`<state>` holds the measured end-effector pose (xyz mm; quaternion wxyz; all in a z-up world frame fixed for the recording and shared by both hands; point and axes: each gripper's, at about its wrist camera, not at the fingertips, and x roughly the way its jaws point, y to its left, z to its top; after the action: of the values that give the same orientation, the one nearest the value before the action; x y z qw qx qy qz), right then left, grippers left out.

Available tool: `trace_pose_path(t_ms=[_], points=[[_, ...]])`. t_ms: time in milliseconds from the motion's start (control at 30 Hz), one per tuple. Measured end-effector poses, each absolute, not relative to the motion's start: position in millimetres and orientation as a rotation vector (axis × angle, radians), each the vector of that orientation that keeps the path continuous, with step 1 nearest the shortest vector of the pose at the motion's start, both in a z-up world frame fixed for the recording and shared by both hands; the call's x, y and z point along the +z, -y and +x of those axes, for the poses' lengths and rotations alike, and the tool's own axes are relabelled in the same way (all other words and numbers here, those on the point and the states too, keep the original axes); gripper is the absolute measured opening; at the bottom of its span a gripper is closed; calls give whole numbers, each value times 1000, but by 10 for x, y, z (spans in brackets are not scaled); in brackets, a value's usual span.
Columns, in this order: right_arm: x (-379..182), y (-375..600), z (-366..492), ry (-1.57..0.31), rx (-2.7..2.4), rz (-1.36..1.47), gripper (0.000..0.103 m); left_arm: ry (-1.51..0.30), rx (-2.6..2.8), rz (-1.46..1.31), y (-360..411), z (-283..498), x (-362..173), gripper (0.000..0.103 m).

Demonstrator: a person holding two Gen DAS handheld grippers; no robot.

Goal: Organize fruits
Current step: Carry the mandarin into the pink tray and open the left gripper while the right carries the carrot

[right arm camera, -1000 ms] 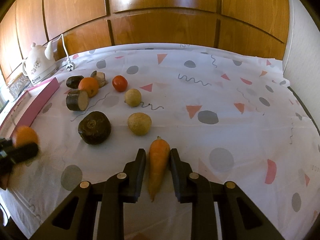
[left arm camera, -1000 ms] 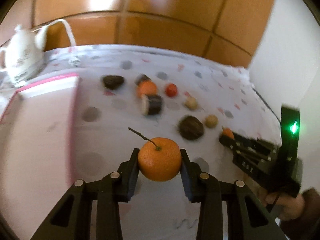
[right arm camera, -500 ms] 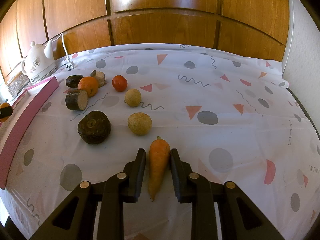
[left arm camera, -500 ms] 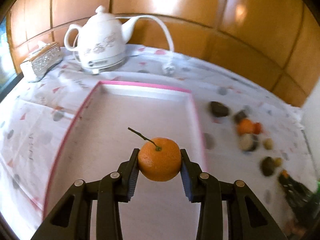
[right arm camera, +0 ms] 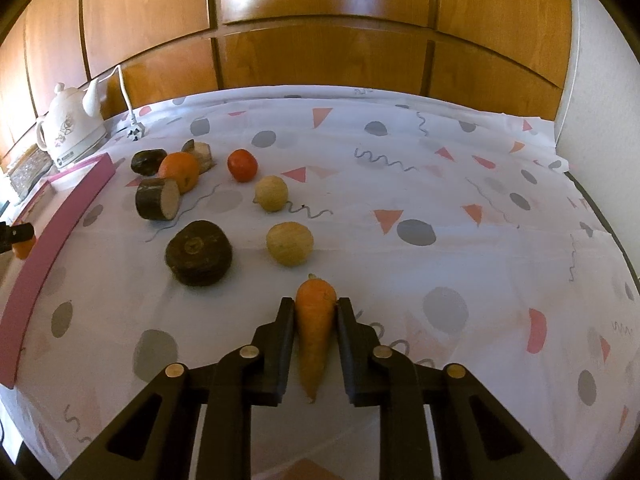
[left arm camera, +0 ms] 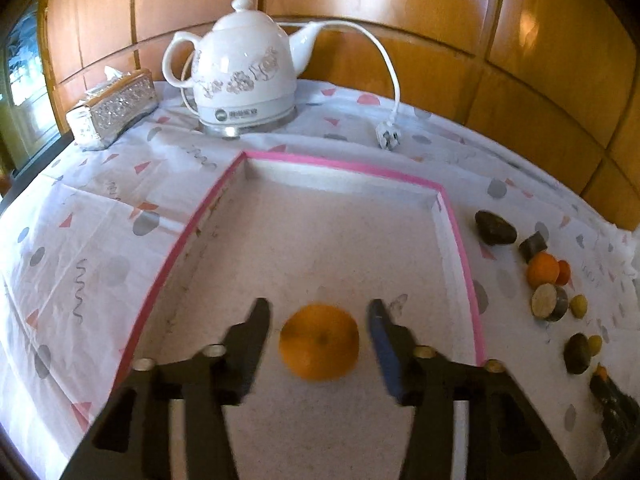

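Left gripper [left arm camera: 318,320] has just been opening; jaws now stand clear of the tangerine [left arm camera: 319,347], which sits between them, blurred, inside the pink-rimmed tray [left arm camera: 460,240], near its front. I read this as the release step: first fruit dropped. Next I lift the left away and go back right for another piece. Right gripper [right arm camera: 316,312] is clamped on the carrot [right arm camera: 315,332], tip pointing toward me, low over the patterned tablecloth [right arm camera: 440,184]. Tangerine looks round, bright orange, no stem showing. More produce lies right of the tray: second orange [left arm camera: 542,269], dark chunks, pale round ones. Kettle [left arm camera: 244,76] far behind the tray.
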<state>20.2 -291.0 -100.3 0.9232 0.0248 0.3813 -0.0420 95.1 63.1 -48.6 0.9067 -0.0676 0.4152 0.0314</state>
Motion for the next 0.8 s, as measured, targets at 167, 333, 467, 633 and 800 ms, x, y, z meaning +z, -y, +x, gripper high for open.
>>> trace_pose_path(t_ms=[167, 333, 467, 633, 800], points=[[-933, 2781, 136, -788, -51, 39, 20, -822, 65, -166, -680, 859, -361, 58], [-764, 2518, 61, -755, 39, 5, 20, -782, 69, -200, -747, 726, -250, 65], [-638, 2249, 110, -747, 156, 5, 20, -761, 66, -212, -786, 621, -188, 68], [-528, 1825, 242, -758, 315, -10, 20, -752, 68, -221, -841, 514, -178, 71], [-486, 1424, 427, -808, 449, 38, 20, -755, 90, -244, -957, 430, -208, 71]])
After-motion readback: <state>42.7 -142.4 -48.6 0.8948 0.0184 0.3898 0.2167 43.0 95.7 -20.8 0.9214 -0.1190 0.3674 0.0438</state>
